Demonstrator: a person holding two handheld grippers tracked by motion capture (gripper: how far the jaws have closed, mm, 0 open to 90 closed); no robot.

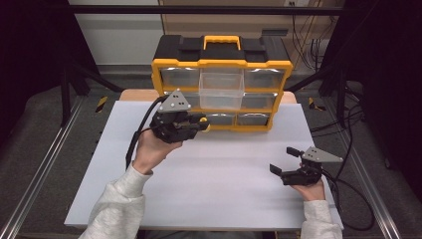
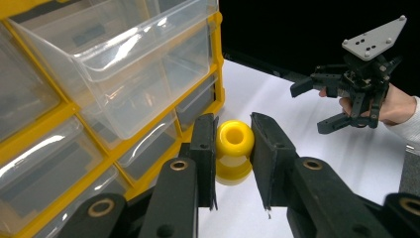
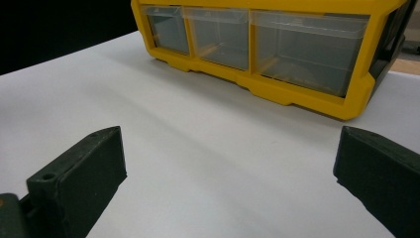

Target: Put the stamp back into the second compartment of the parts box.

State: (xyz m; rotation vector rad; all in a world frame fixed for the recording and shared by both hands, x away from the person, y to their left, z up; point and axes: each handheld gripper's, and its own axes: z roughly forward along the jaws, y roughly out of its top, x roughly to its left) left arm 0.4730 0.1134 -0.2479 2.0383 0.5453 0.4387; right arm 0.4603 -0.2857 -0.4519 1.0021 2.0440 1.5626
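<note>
Yellow spool [image 2: 234, 148] pinched between the left gripper's [image 2: 234, 163] jaws, just in front of the organizer [image 1: 221, 64].
To do it well: carry it level over the pulled-out clear drawer [image 1: 221, 89], then let go inside; right gripper [image 1: 287, 161] rests wide, empty, on the table [image 1: 224, 179].

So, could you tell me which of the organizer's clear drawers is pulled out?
The middle drawer of the top row: it juts forward from the yellow organizer, while the other drawers sit flush in their slots.
</note>
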